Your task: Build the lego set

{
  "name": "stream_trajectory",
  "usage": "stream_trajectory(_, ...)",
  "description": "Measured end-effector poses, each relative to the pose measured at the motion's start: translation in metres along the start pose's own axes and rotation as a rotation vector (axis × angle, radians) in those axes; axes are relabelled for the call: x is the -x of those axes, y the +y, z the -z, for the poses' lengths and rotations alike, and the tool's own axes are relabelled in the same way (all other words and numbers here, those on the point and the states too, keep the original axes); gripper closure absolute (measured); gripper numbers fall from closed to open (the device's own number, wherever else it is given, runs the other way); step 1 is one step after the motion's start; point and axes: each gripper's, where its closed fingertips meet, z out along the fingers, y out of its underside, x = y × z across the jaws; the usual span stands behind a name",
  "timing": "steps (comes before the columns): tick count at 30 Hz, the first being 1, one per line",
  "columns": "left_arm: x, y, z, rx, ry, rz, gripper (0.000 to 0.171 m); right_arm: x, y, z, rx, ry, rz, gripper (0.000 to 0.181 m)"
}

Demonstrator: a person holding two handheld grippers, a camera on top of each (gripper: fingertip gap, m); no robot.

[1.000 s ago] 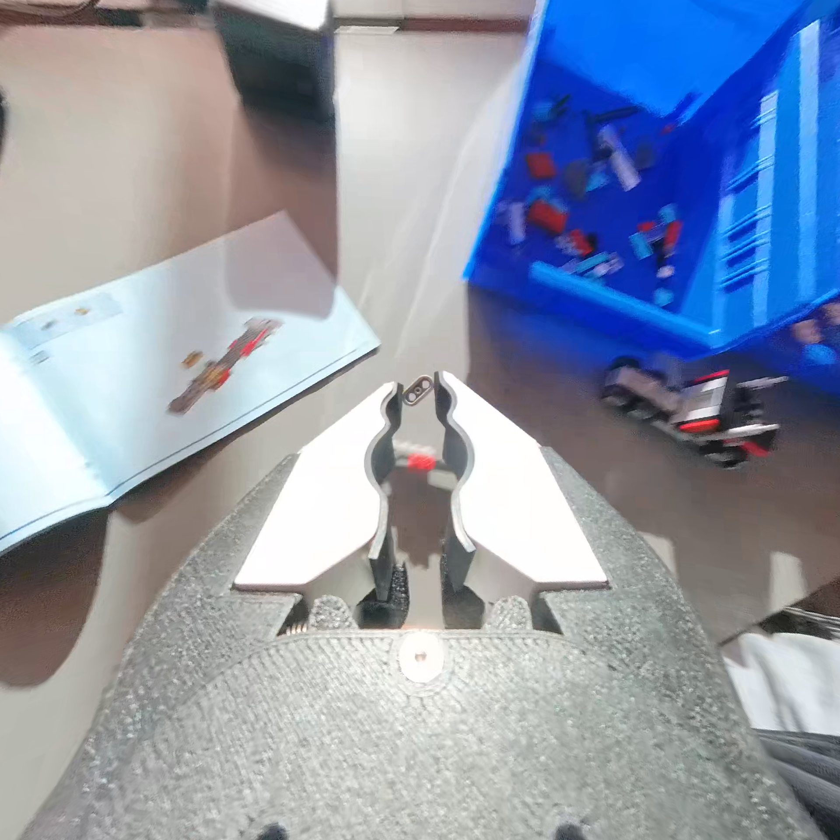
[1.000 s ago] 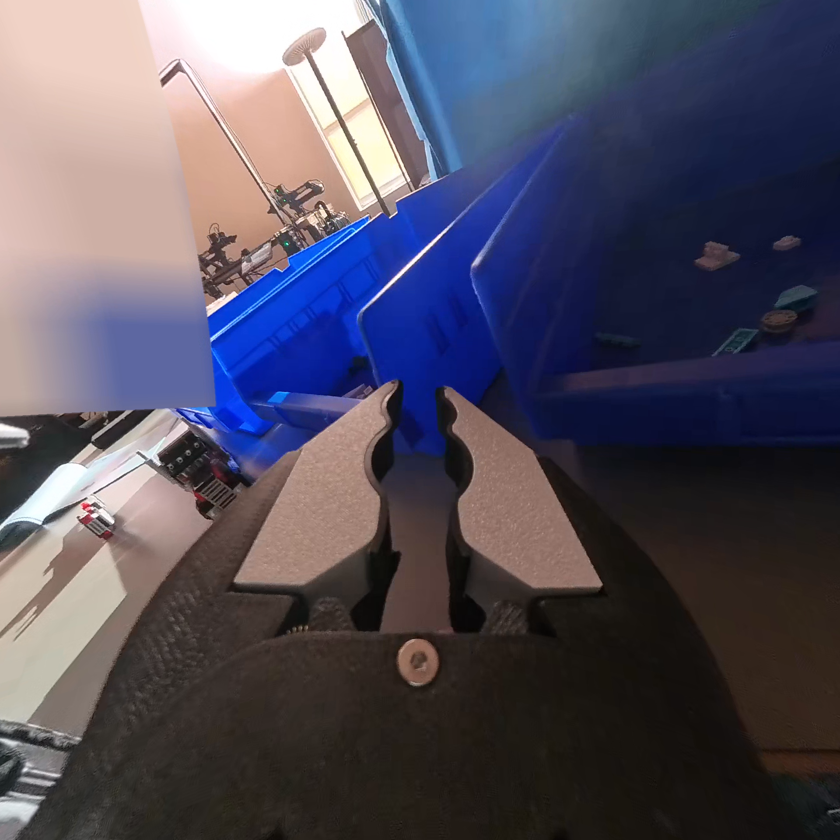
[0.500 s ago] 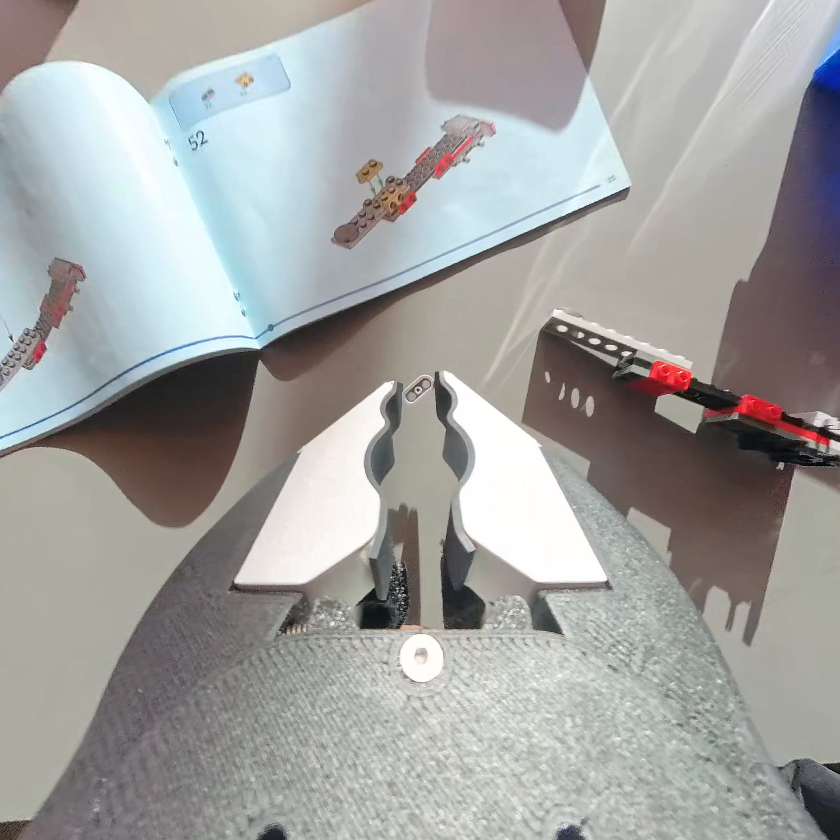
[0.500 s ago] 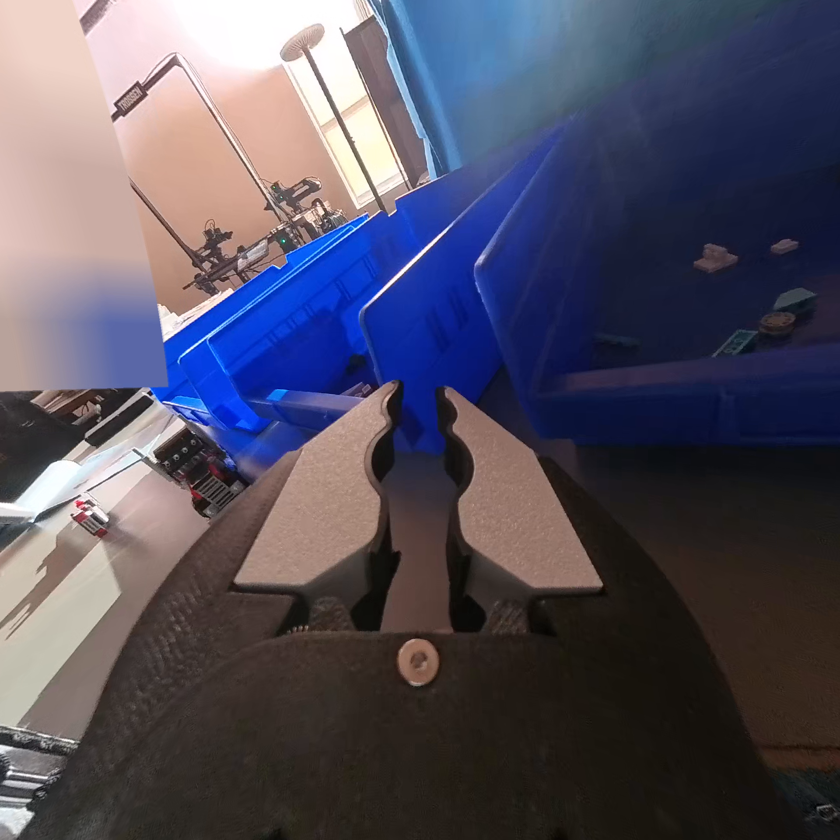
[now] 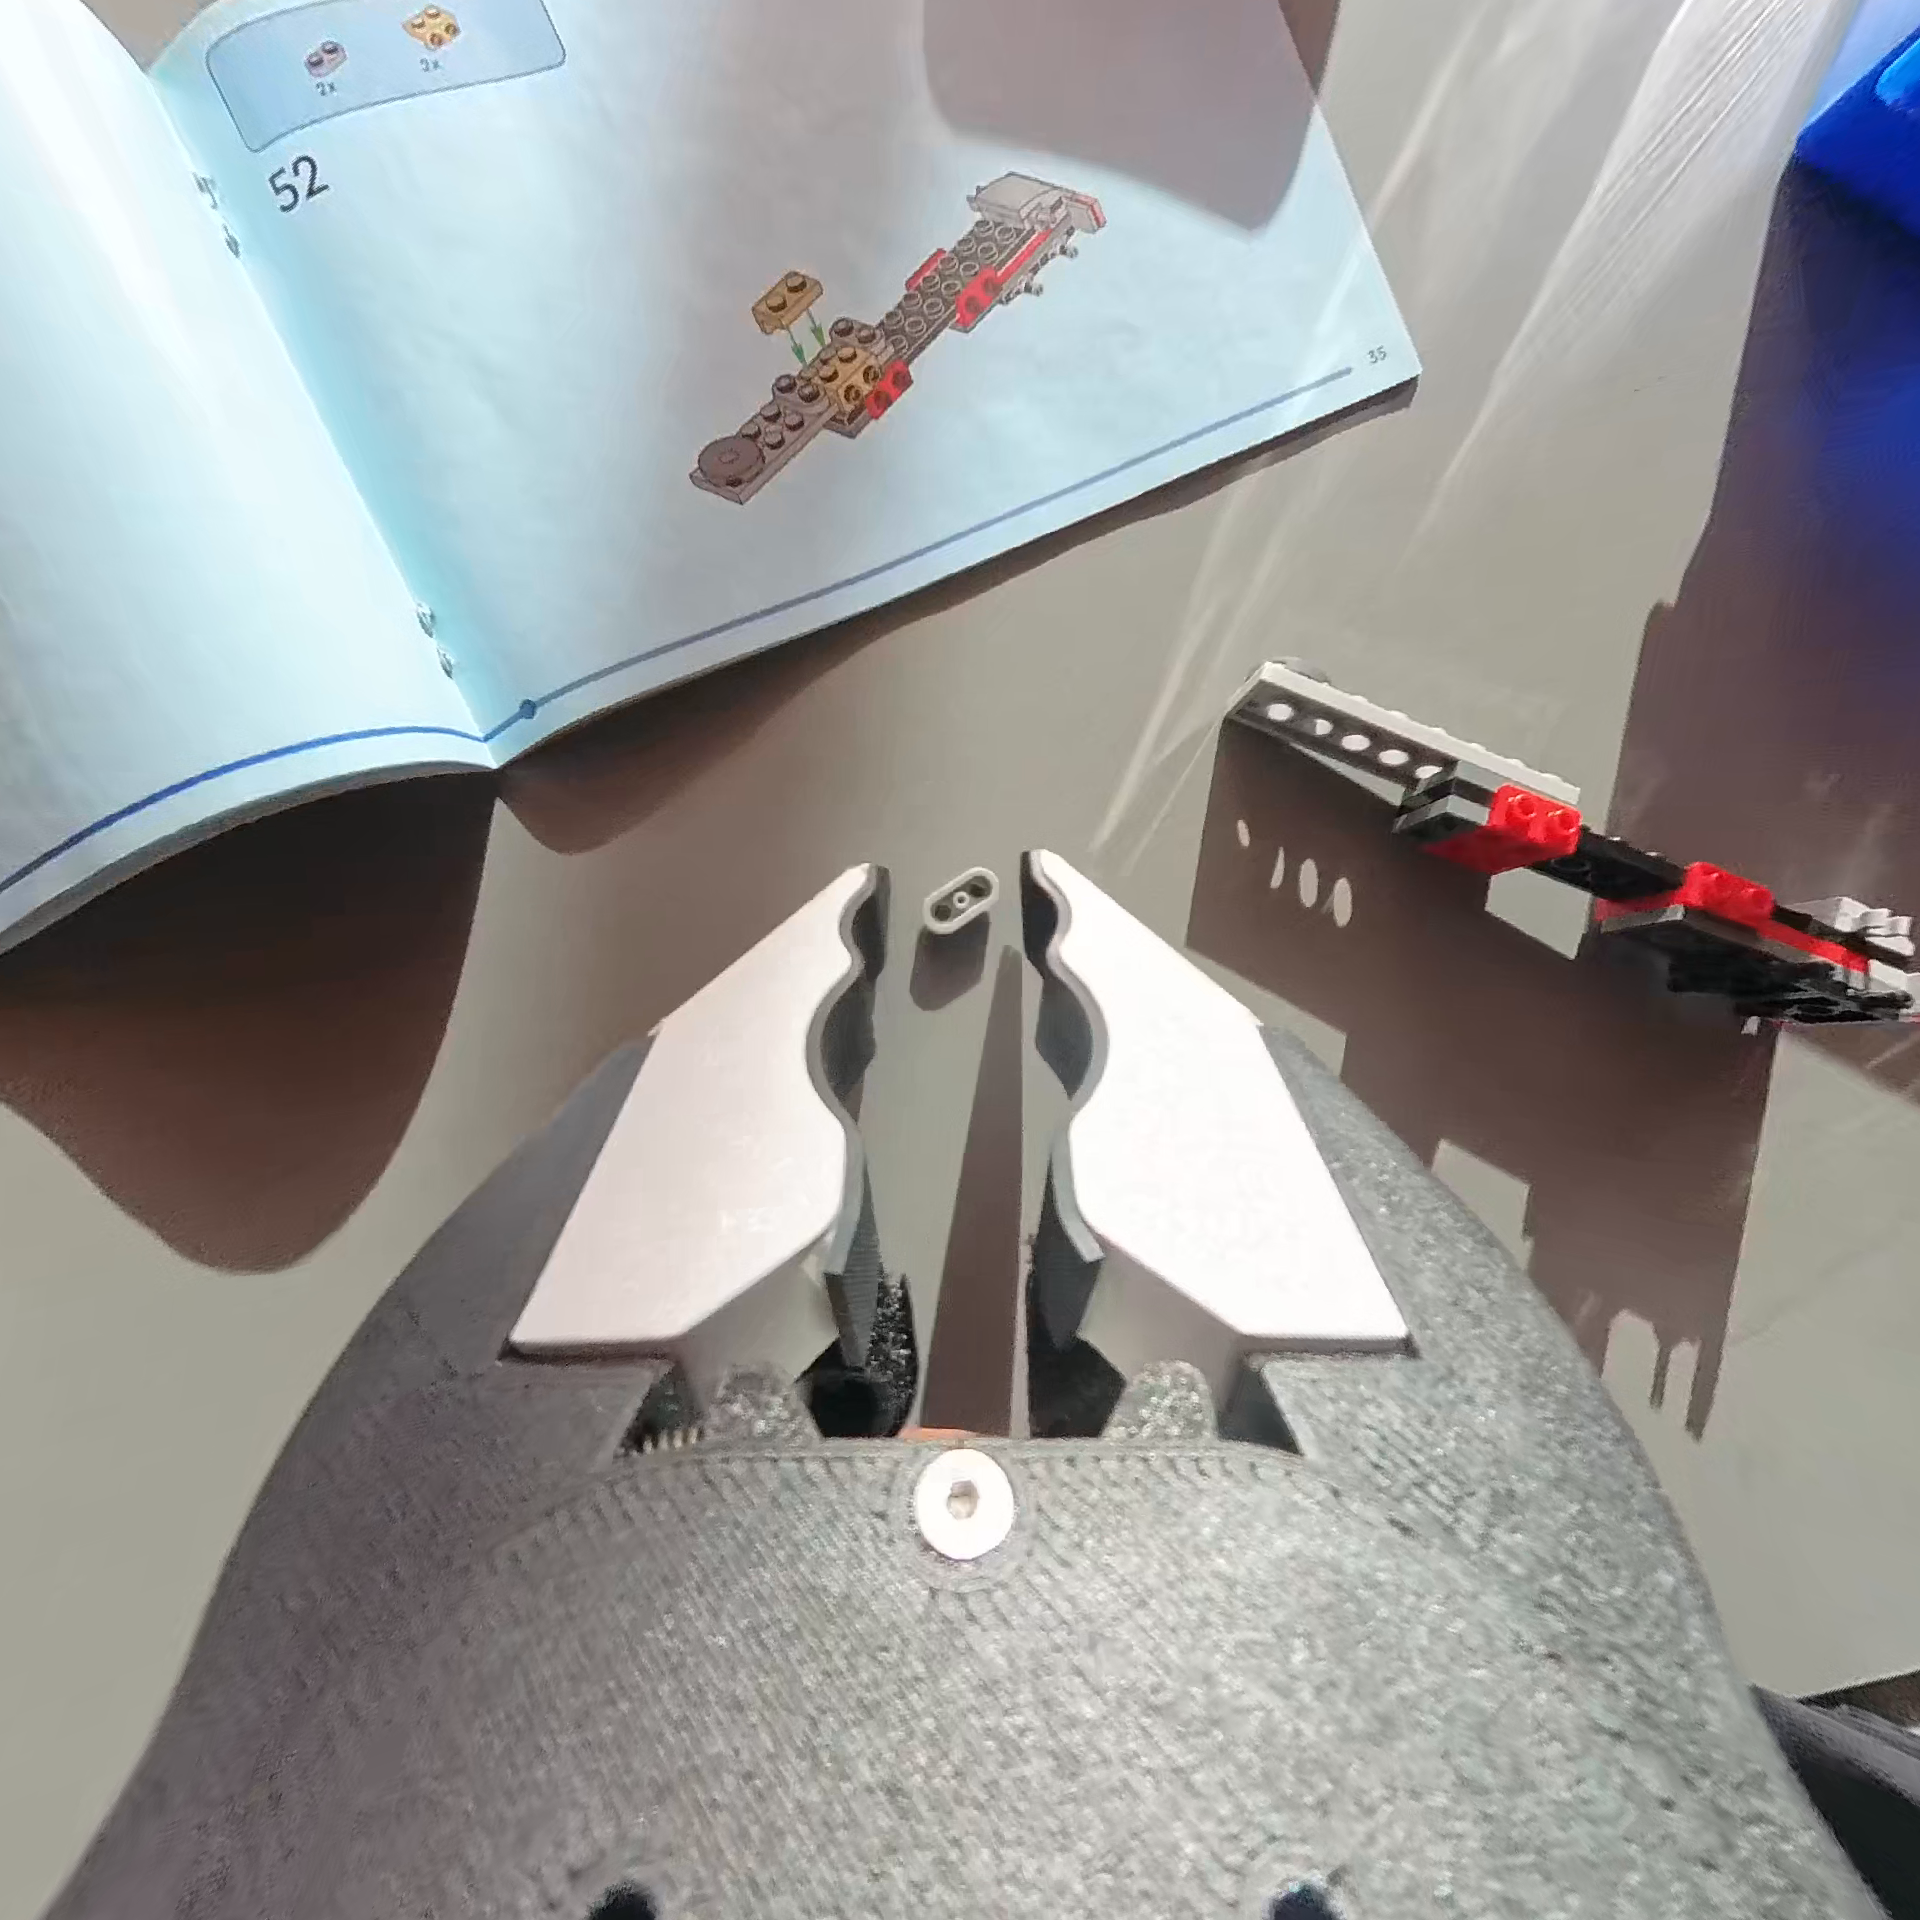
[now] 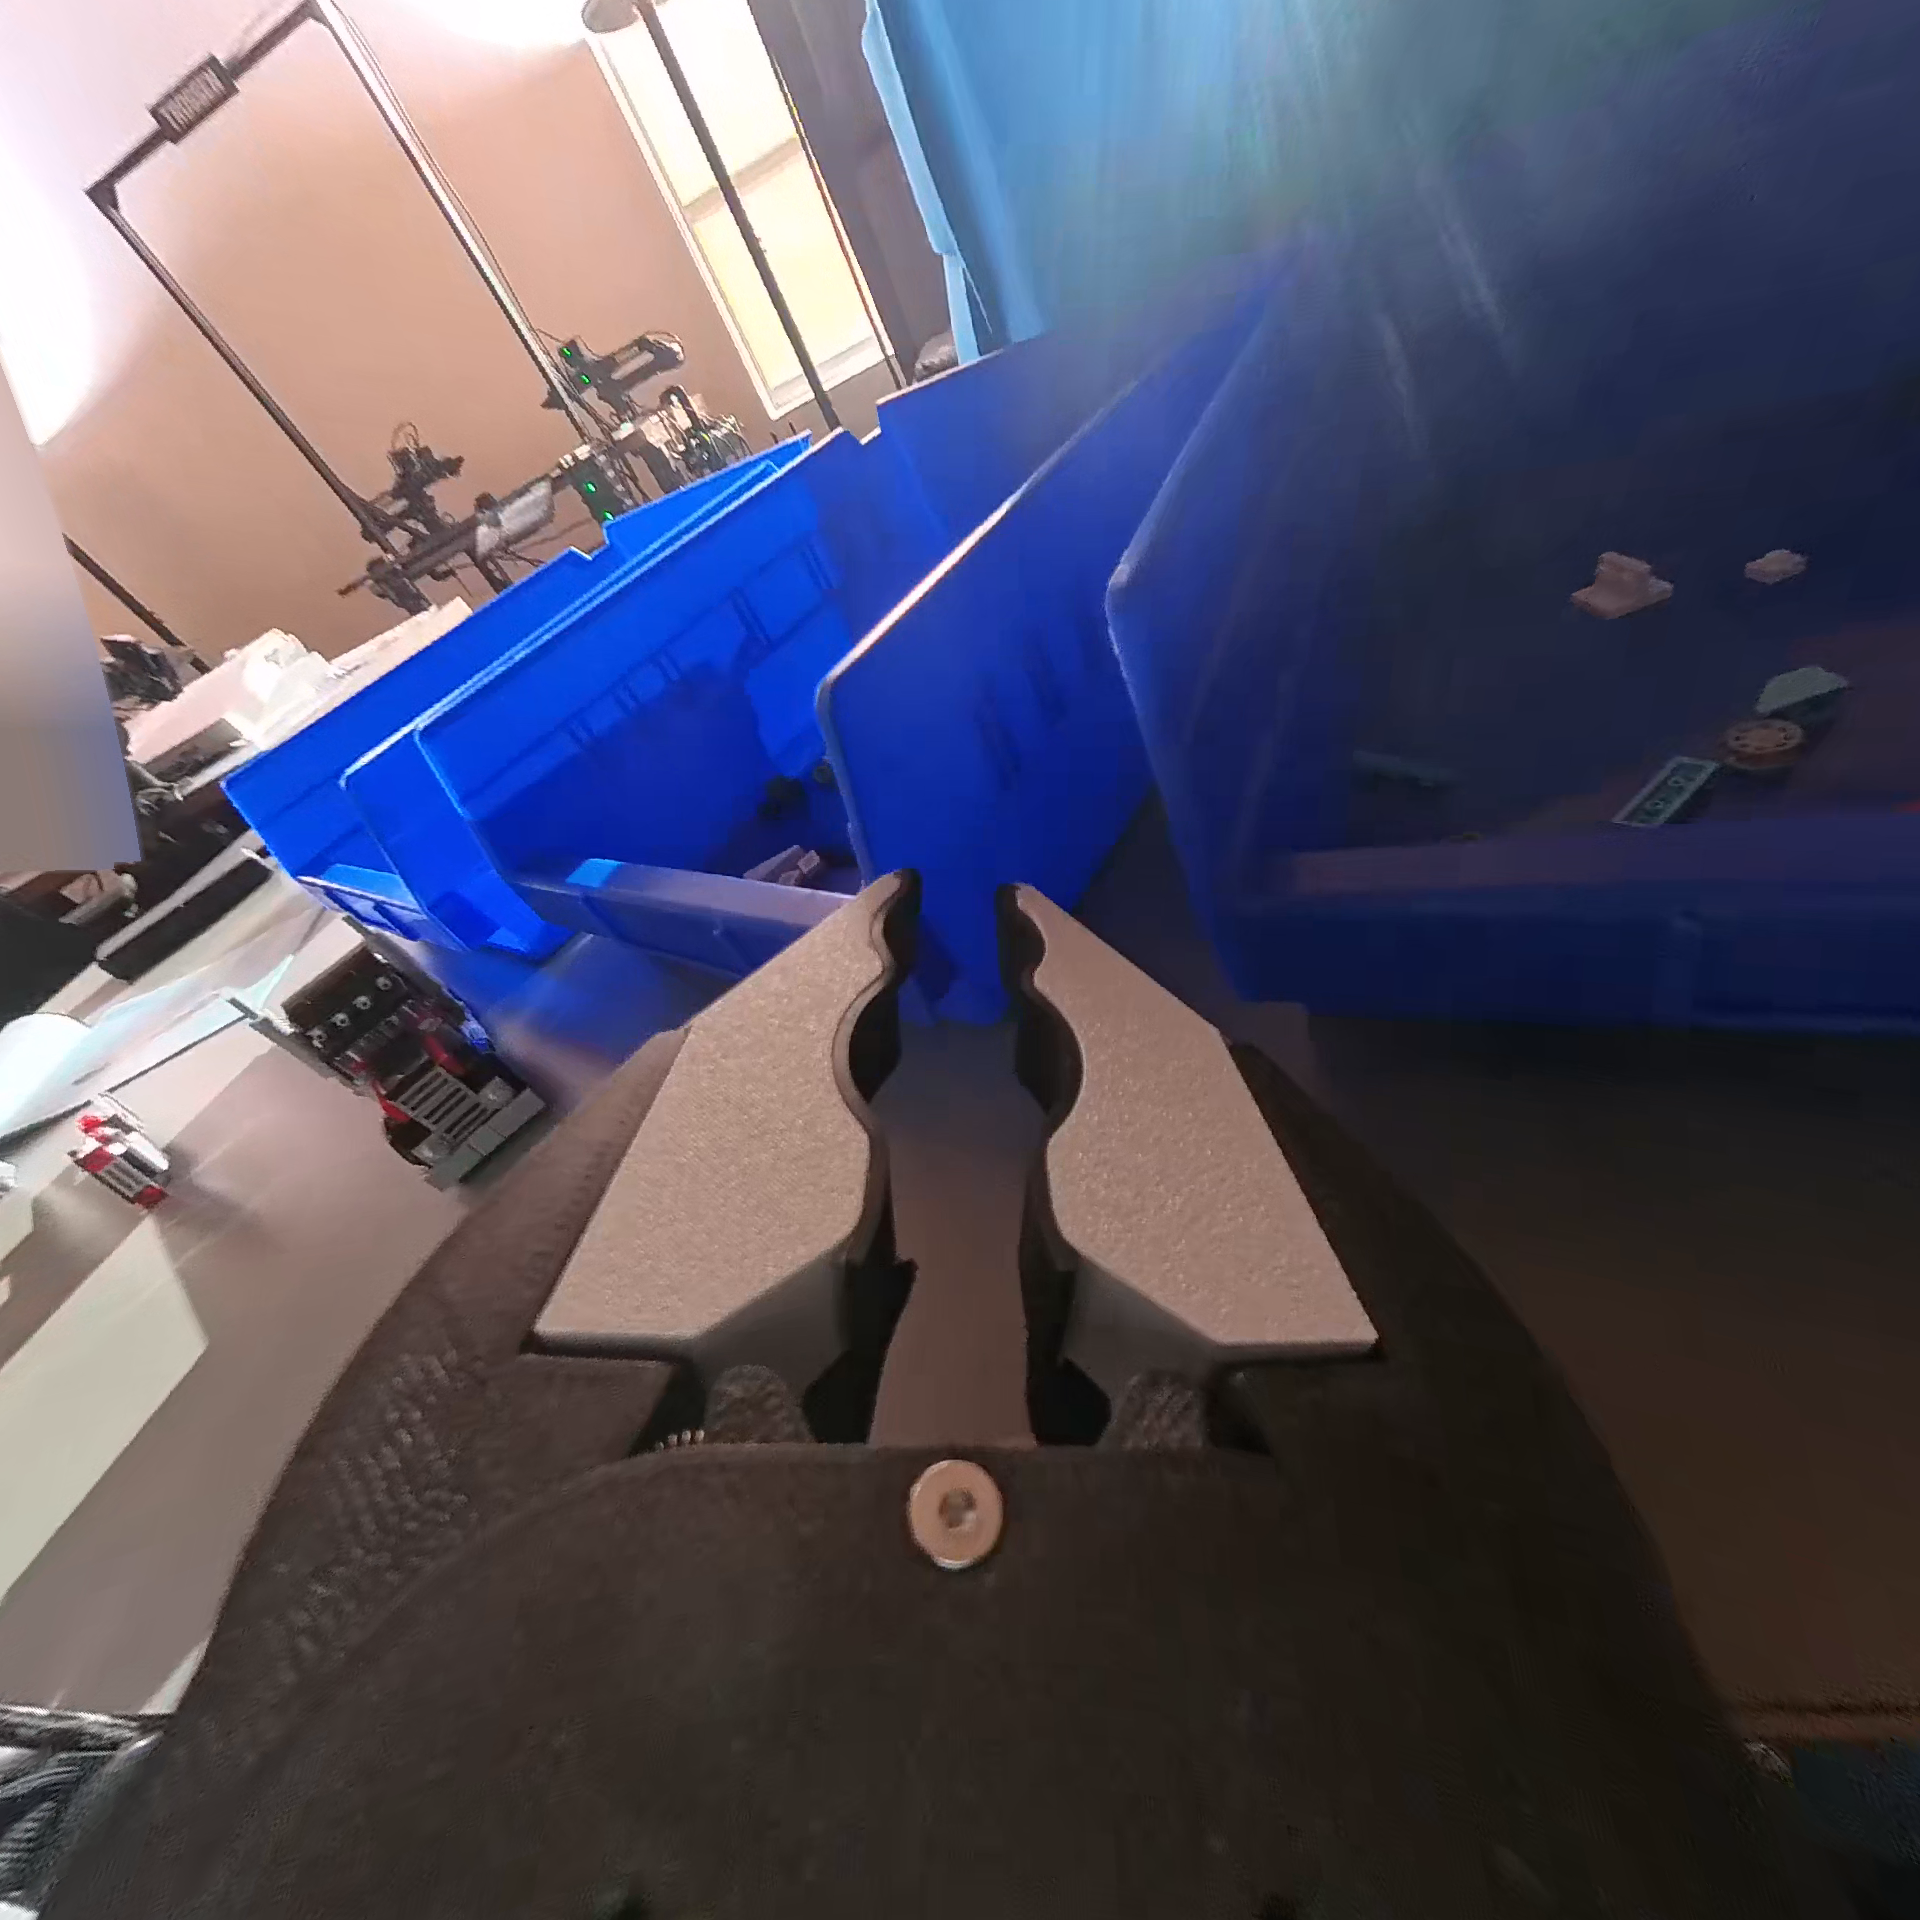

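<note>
Left wrist view: I am hovering my left gripper [image 5: 956,883], jaws parted and released, over a small grey plate [image 5: 960,896] lying free on the table [image 5: 1039,644] between the tips. Beside it, the long grey, black and red sub-assembly [image 5: 1538,842] is waiting near the open instruction booklet [image 5: 623,364]. My right gripper [image 6: 958,902] is idling empty, slightly apart, before the blue bins [image 6: 644,707], with a partly built truck [image 6: 416,1081] standing nearby. I am judging the build mid-way, many parts unplaced.
</note>
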Motion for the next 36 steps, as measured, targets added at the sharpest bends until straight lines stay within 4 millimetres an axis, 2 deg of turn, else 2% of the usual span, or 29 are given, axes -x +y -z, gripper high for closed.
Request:
stream_trajectory(3, -0.002, -0.009, 0.003, -0.052, 0.047, 0.018, 0.139, -0.001, 0.001, -0.002, 0.014, 0.011, 0.005, 0.165)
stream_trajectory(8, -0.011, -0.042, 0.021, -0.233, 0.151, 0.058, 0.132, 0.0, 0.004, -0.004, 0.033, 0.023, 0.03, 0.165)
stream_trajectory(10, -0.01, -0.049, 0.025, -0.289, 0.147, 0.038, 0.13, 0.0, 0.005, -0.005, 0.043, 0.026, 0.036, 0.165)
stream_trajectory(15, -0.003, -0.048, 0.023, -0.387, 0.122, 0.023, 0.13, 0.0, 0.005, -0.005, 0.047, 0.015, 0.019, 0.163)
stream_trajectory(17, -0.016, -0.048, 0.024, -0.423, 0.145, 0.005, 0.13, 0.001, 0.005, -0.005, 0.048, 0.007, 0.01, 0.162)
stream_trajectory(21, -0.054, -0.056, 0.031, -0.522, 0.159, -0.119, 0.129, 0.001, 0.006, -0.005, 0.054, -0.001, 0.012, 0.161)
stream_trajectory(24, -0.069, -0.06, 0.033, -0.575, 0.168, -0.137, 0.129, 0.002, 0.006, -0.005, 0.059, -0.019, -0.005, 0.161)
stream_trajectory(31, -0.064, -0.056, 0.018, -0.597, 0.152, -0.075, 0.127, 0.002, 0.006, -0.006, 0.07, -0.055, -0.05, 0.16)
stream_trajectory(36, -0.066, -0.057, 0.018, -0.601, 0.142, -0.099, 0.124, 0.001, 0.005, -0.006, 0.061, -0.07, -0.074, 0.16)
